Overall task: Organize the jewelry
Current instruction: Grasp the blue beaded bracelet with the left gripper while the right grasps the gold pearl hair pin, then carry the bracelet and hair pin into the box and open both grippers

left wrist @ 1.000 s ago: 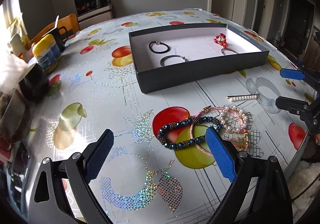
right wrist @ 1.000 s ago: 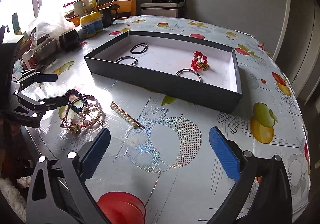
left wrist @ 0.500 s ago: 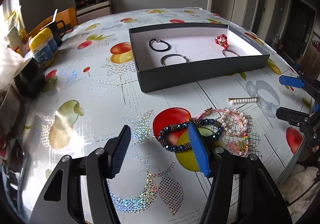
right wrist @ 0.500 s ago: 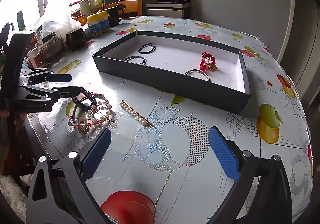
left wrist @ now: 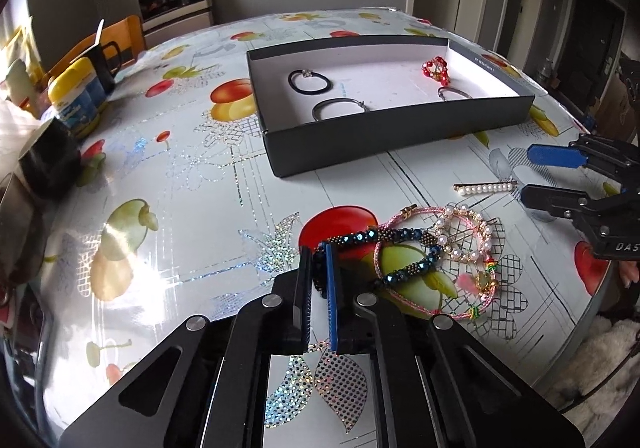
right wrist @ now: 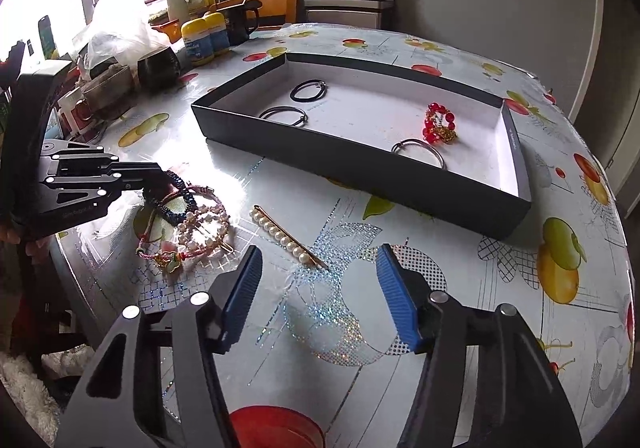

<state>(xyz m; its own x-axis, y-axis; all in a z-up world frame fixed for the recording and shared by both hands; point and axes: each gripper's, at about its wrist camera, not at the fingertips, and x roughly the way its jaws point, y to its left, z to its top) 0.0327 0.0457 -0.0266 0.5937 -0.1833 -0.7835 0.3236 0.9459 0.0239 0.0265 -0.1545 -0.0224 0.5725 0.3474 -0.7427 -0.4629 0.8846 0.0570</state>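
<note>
At the lower centre of the left wrist view we find the left gripper [left wrist: 319, 268] pinched on the near end of the dark blue beaded bracelet [left wrist: 394, 248], its two blue pads almost together with the beads caught between them. The rest of that bracelet lies on the fruit-patterned tablecloth [left wrist: 180, 184], tangled with a pink cord bracelet [left wrist: 404, 214] and a pearl bracelet [left wrist: 464, 236] just to its right. A pearl hair clip [left wrist: 486, 188] rests apart from the pile, toward the right edge of the frame. In the right wrist view the right gripper [right wrist: 318, 288] sits at the lower centre with its jaws partway apart, having just been closing; the near tip of the clip lies between the pads and neither pad touches it. The dark box [right wrist: 352, 156] stands across the middle of both views, holding a black hair tie [right wrist: 308, 90], two metal bangles and a red beaded piece [right wrist: 438, 124] on its white floor.
</note>
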